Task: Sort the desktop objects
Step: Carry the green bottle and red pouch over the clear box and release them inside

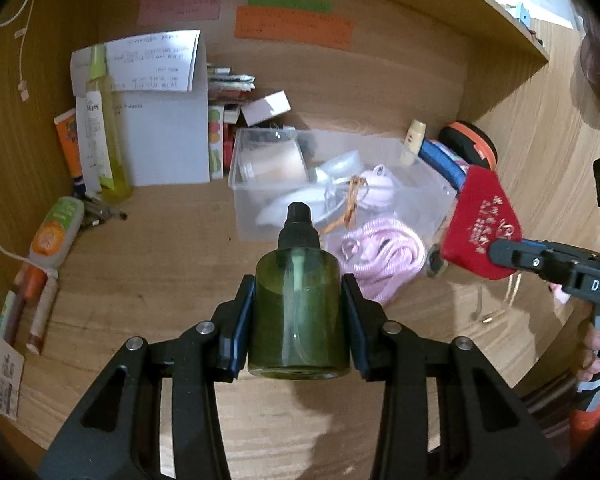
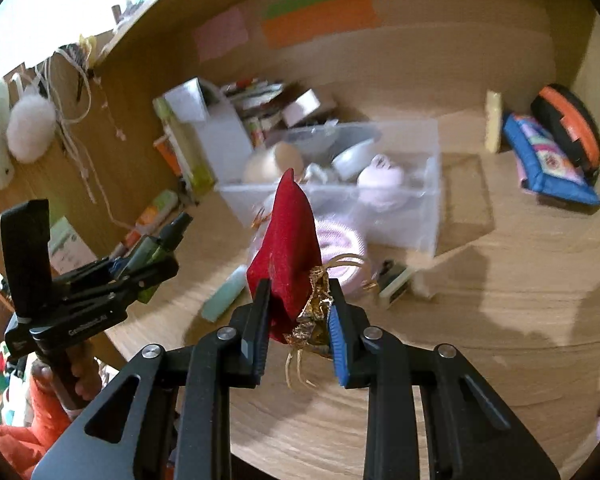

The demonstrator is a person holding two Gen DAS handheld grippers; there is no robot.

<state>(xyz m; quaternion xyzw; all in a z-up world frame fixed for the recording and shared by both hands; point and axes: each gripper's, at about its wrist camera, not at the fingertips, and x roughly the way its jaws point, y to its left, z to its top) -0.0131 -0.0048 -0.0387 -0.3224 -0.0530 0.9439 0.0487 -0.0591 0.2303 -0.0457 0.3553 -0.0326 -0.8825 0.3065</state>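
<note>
Spreading across both views, the wooden counter (image 1: 148, 264) is being used as the sorting ground, with bottles and tubes gathered toward 9 o'clock in the left wrist view and cases toward 2 o'clock. Near 12 o'clock of centre the clear plastic bin (image 1: 416, 184) is being kept open-topped, judged to be there so loose small things can be dropped in; it is already carrying a tape roll and pale oddments. A pink coiled cord (image 1: 384, 256) is lying just outside its front wall.

At centre, the green pump bottle (image 1: 298, 312) is being clamped across its body by the jaws of the left gripper (image 1: 298, 320), cap pointing away, clear of the counter, probably for carrying toward the other bottles. At 3 o'clock the red pouch (image 2: 290, 252) is being pinched at its gold-tied neck by the right gripper (image 2: 298, 336), jaws nearly together, so the body is standing clear for placing.
</note>
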